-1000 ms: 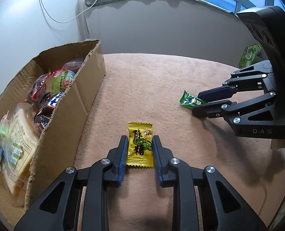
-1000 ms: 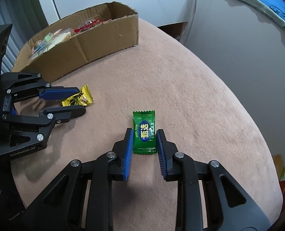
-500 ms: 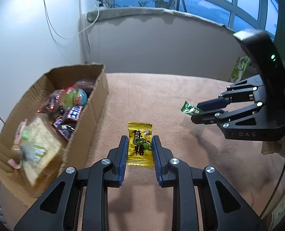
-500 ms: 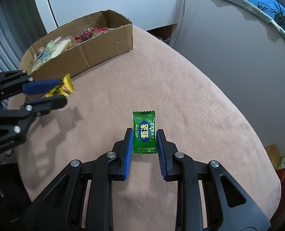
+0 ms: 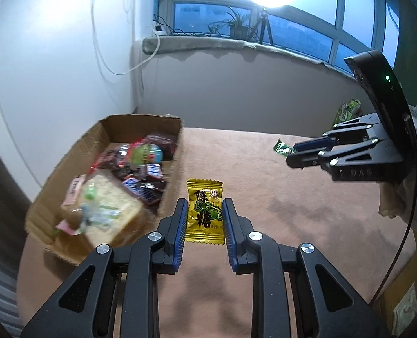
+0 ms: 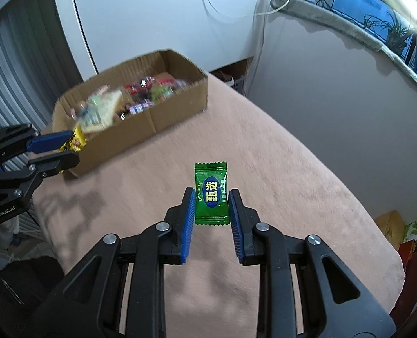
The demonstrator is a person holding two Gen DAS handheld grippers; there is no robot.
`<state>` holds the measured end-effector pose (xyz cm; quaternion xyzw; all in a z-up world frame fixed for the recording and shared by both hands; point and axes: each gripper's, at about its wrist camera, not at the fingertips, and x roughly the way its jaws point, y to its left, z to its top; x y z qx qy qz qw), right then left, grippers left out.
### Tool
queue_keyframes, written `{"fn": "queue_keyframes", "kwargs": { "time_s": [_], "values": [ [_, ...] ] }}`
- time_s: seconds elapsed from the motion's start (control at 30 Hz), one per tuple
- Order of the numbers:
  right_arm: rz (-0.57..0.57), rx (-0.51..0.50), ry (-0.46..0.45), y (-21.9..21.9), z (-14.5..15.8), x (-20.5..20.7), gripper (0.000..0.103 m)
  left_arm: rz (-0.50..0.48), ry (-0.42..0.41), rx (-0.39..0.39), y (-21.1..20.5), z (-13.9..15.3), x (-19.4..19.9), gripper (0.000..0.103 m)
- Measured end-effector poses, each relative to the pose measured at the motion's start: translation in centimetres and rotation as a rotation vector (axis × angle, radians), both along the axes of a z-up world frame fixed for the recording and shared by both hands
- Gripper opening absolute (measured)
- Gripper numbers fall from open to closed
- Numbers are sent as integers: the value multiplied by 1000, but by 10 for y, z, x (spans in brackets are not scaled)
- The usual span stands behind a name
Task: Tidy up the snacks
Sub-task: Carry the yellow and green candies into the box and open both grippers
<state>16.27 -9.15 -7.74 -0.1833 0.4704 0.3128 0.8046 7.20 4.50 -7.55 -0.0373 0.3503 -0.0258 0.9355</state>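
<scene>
My left gripper (image 5: 204, 215) is shut on a yellow candy packet (image 5: 205, 211) and holds it in the air above the pink table, just right of the cardboard box (image 5: 169, 194). My right gripper (image 6: 211, 205) is shut on a green candy packet (image 6: 211, 194) and holds it above the table's middle. The box (image 6: 177, 112) is full of wrapped snacks and a bagged bread slice (image 5: 107, 214). In the right wrist view the left gripper (image 6: 59, 152) with the yellow candy (image 6: 76, 140) hangs by the box's near corner. In the left wrist view the right gripper (image 5: 295, 153) holds the green candy (image 5: 283, 148) at the right.
The table is covered in pink cloth (image 6: 292, 186) with rounded edges. A white wall and a window ledge with plants (image 5: 233, 25) lie behind. Green packaging (image 5: 346, 109) and cartons (image 6: 416, 225) stand on the floor beyond the table's right edge.
Both grippers have lifted their candies off the table and risen. The left one has moved toward the box, which now shows from higher up.
</scene>
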Motion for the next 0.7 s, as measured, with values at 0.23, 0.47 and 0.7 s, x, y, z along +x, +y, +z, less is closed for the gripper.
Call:
{"fn": "queue_keyframes", "kwargs": {
  "time_s": [0.23, 0.47, 0.7],
  "values": [
    [2, 41, -25, 32, 18, 1, 25, 54, -27, -4, 41, 10, -16, 23],
    [6, 78, -42, 74, 31, 19, 25, 111, -40, 12, 85, 17, -17, 23],
    [-21, 92, -36, 116, 24, 52, 25, 148, -34, 32, 120, 16, -5, 23]
  ]
}}
